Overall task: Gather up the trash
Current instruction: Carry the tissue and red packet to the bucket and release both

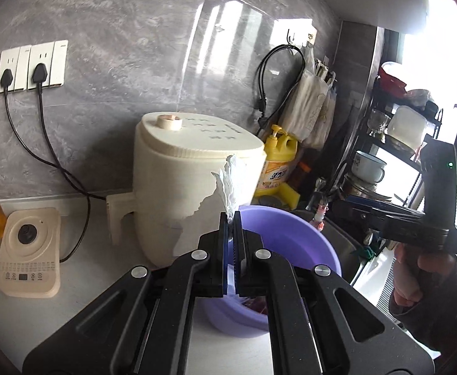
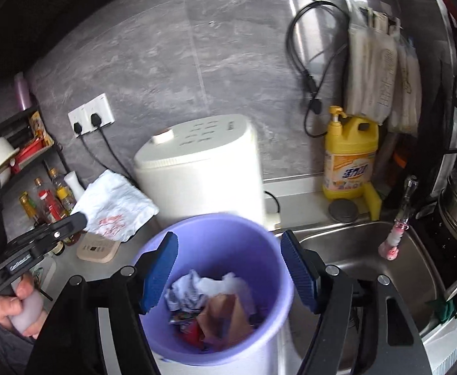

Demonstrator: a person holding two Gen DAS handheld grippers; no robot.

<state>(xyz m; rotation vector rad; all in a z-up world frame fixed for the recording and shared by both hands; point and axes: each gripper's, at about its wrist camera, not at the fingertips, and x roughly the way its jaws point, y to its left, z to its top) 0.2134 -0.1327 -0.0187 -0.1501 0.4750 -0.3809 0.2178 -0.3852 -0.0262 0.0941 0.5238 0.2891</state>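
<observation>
1. Left wrist view: the left gripper [image 1: 230,218] has its jaws closed tight on a crumpled white plastic wrapper [image 1: 228,184], which sticks up toward 12 o'clock. The round lilac plastic bin [image 1: 306,234] stands just beyond on the pale worktop [image 1: 81,228].
2. Right wrist view: the right gripper [image 2: 228,268] hovers over the bin, jaws wide apart and empty. The wrapper hangs at 9 o'clock, not yet above the bin, which already holds paper and packaging. Dropping it in seems the remaining step.

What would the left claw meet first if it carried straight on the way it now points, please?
Most likely the cream cooker behind the purple bin. The left claw, shut on the white tissue, points over the bin's rim toward it, though depth is unclear.
</observation>
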